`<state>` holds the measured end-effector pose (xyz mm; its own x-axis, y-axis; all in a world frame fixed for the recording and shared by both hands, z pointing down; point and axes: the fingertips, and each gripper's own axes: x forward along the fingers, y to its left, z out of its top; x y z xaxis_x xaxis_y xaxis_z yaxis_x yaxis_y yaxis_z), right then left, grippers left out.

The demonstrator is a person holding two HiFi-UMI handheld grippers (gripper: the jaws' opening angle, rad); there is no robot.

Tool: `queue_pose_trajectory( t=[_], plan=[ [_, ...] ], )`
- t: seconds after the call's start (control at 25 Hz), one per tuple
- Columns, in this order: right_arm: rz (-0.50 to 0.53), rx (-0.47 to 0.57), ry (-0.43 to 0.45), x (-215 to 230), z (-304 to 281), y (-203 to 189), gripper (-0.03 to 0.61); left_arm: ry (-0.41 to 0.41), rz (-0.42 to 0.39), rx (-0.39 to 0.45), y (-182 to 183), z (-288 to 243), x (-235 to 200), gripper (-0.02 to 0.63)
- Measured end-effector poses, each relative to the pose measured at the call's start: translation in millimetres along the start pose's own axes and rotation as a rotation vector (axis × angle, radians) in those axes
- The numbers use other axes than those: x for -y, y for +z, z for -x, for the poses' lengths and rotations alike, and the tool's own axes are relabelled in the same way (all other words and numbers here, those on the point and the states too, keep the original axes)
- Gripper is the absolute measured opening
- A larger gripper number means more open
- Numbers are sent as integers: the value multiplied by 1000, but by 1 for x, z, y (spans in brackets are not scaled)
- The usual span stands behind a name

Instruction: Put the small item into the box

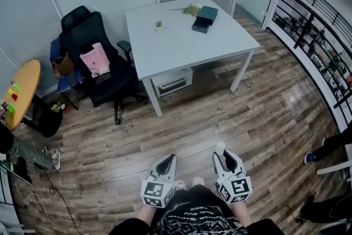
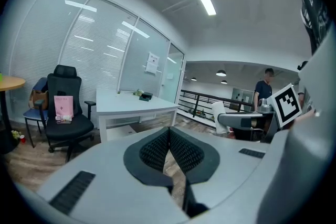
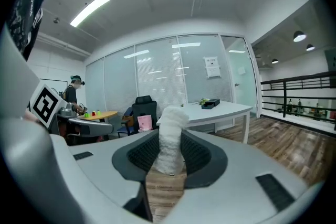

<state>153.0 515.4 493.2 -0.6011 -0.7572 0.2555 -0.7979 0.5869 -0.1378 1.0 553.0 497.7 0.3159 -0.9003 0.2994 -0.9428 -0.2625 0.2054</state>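
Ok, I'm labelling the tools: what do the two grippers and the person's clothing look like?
The left gripper and right gripper have smooth pale grey bodies, jaws lined with dark ribbed pads, and a rear cube with black-and-white square markers. The person wears a black top with white print.

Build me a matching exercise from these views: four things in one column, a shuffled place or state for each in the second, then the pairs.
Things
1. white roll
2. dark green box
3. pink bag
4. left gripper

Place or state
A. on the black office chair
B. jaws shut, nothing between them
C. clamped in the right gripper
D. on the white table

Pairs: 1-C, 2-D, 3-A, 4-B
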Motion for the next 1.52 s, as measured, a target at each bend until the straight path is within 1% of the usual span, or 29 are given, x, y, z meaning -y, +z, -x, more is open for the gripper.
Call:
queue_pose_trajectory(
  t=[0.08,0.2,0.36,0.52,0.72,0.8,0.96,1.24,1.36,1.52],
  plan=[
    [9,-10,-10,-8,-4,-5,137,-9,-7,-9,0,3,-10,18],
    [0,-35,-5,-19,-13,-13,137,0,-6,-20,0,7,-26,18],
    [2,-65,9,-24,-21,-22,138,5,0,-22,-1,4,-34,18],
    [14,-69,28,-20,-46,-22,138,15,9,-12,0,-9,-48,18],
    [27,-85,63,3,-79,-19,138,62,27,-15,2,-37,-61,18],
    [33,-85,77,16,-96,-13,138,75,33,-17,6,-54,-66,18],
    [43,-85,109,52,-137,4,138,103,39,-5,26,-102,-73,18],
    [54,-59,142,140,-206,51,138,137,39,2,65,-198,-70,18],
    [58,-48,147,174,-225,64,138,141,53,-6,72,-236,-65,18],
    [49,-60,149,214,-245,72,138,126,68,-16,83,-285,-54,18]
  ],
)
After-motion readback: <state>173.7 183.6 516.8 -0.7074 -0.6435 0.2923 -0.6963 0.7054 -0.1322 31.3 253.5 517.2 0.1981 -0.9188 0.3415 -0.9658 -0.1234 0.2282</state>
